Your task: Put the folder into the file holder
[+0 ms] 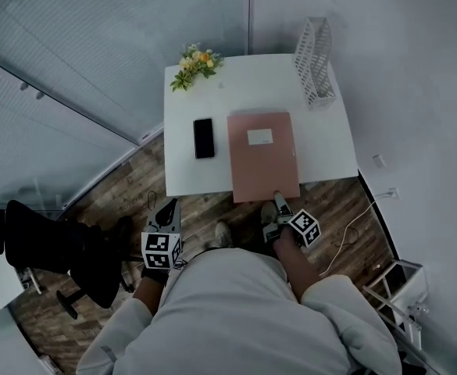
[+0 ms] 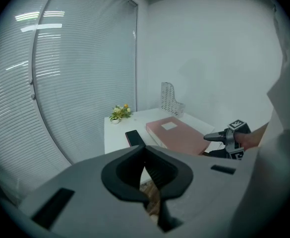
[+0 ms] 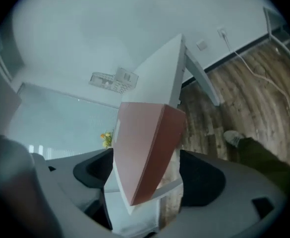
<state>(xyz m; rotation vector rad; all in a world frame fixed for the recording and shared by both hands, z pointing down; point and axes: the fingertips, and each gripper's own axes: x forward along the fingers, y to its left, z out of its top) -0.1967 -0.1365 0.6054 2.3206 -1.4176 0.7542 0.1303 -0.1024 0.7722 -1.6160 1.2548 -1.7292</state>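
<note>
A pink folder (image 1: 263,156) lies flat on the white table (image 1: 330,143), its near end hanging over the front edge. The white mesh file holder (image 1: 314,61) stands at the table's far right corner. My right gripper (image 1: 277,201) is at the folder's overhanging near end. In the right gripper view the folder (image 3: 145,148) sits between the widely spread jaws of the right gripper (image 3: 149,177), with a gap to the pads, and that view is rolled sideways. My left gripper (image 1: 168,208) hovers below the table's front left, jaws together, nothing held (image 2: 147,175).
A black phone (image 1: 204,137) lies left of the folder and a small flower pot (image 1: 197,62) stands at the far left corner. A black office chair (image 1: 48,244) is on the left. On the wood floor to the right are a white rack (image 1: 400,287) and a cable (image 1: 345,233).
</note>
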